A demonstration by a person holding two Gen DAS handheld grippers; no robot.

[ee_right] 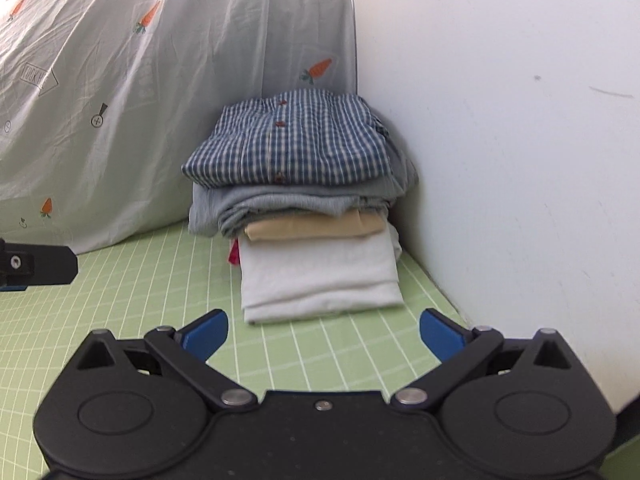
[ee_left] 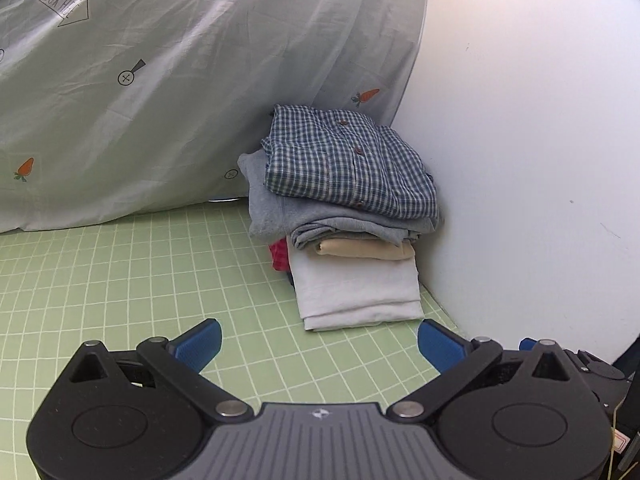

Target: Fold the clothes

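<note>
1. A pale grey draped sheet printed with orange carrots [ee_left: 168, 92] is seen hanging across the far left, its hem resting on the light green cutting mat with a white grid [ee_left: 100, 288].
2. The left gripper [ee_left: 318, 346] is held above the near part of the mat with its blue-padded jaws spread wide; nothing is gripped between them.
3. The right gripper [ee_right: 322, 336] is likewise held wide and empty, just short of the clothes.
4. A stack of folded clothes [ee_right: 308, 200] is placed in the far right corner, against the plain white wall [ee_left: 540, 140].
5. The stack is topped by a blue-and-white checked button shirt [ee_left: 352, 164]; beneath it lie a grey-blue folded garment [ee_left: 288, 216], a beige folded garment [ee_left: 368, 250] and a white folded cloth [ee_left: 360, 288], with a red fabric edge [ee_left: 279, 258] showing at the left.
</note>
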